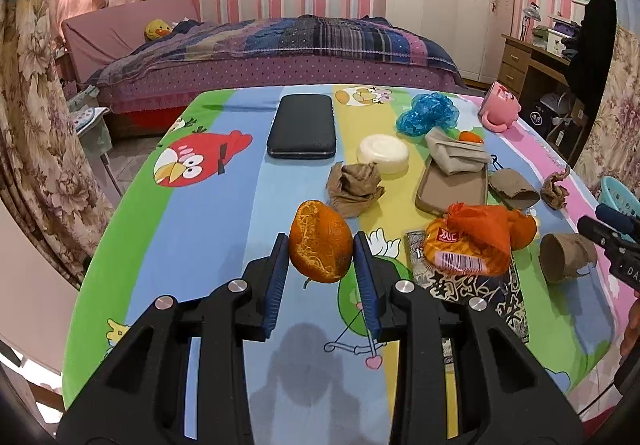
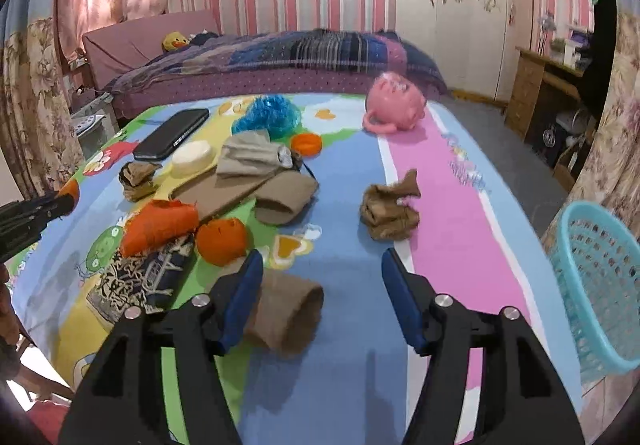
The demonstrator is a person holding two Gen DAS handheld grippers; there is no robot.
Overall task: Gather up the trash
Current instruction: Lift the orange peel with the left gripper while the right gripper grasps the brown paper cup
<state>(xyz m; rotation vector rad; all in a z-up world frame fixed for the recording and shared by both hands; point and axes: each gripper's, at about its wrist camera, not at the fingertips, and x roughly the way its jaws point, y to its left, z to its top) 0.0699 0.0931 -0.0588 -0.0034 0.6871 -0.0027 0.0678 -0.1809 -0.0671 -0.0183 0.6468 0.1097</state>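
Left hand-held gripper [image 1: 321, 245] clamping orange peel [image 1: 320, 241], orange packet [image 1: 468, 245] barcoded, lettering illegible

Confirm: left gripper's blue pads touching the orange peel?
Touching. The left wrist view shows the left gripper with both blue pads pressed against the sides of the orange peel, which is lifted above the tablecloth.

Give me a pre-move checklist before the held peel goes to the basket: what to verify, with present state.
1. Left gripper grip on orange peel: ok, pinched between both fingers, lifted off the table.
2. Right gripper free: ok, open, holding nothing.
3. Blue basket located: ok, off the table's right edge.
4. Basket contents: cannot tell, interior barely visible.
5. Path across: not ok, orange wrapper and brown paper roll lie between peel and basket.
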